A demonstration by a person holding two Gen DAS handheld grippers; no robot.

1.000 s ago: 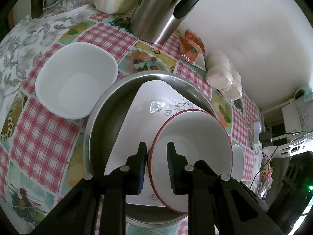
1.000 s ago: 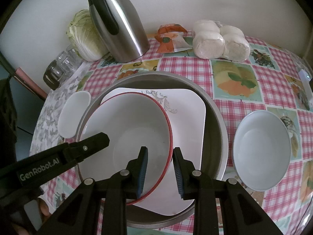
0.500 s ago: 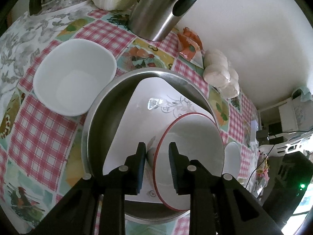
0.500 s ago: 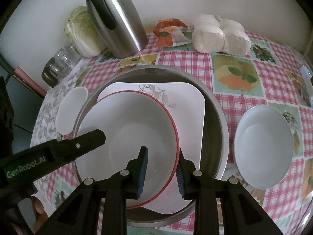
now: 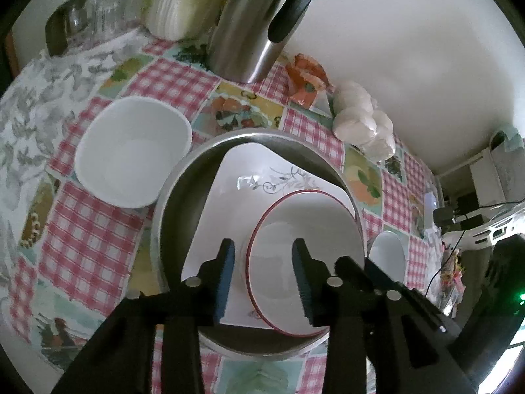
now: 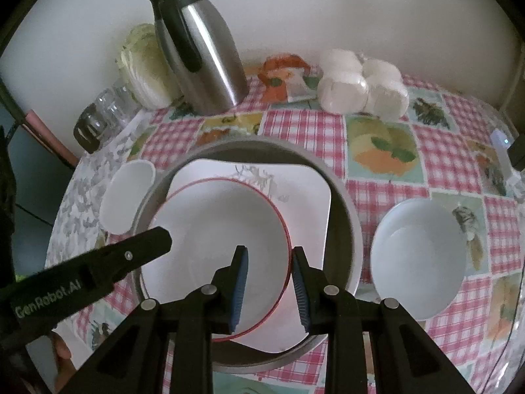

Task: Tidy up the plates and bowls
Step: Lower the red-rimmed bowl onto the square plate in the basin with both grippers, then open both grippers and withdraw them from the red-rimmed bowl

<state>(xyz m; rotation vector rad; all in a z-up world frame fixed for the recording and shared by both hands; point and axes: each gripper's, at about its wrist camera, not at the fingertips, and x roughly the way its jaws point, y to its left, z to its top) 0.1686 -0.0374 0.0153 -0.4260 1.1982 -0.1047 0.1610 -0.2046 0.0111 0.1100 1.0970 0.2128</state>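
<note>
**Settling the red-rimmed bowl into the steel basin**

Resting the red-rimmed bowl (image 6: 216,246) on the square floral plate (image 6: 305,203) inside the steel basin (image 6: 344,226). Left tongs (image 5: 264,272) just opening, pads straddling the bowl's near rim without pressing. Right tongs (image 6: 269,285) standing narrowly parted astride the opposite rim; whether gripping, not clear. Worth spreading both tongs fully before lifting straight up, avoiding snagging the rim or tilting the bowl. Leaving the white bowls (image 6: 420,256) (image 5: 131,151) on the checked surface (image 6: 377,177) for nesting afterwards.
</note>
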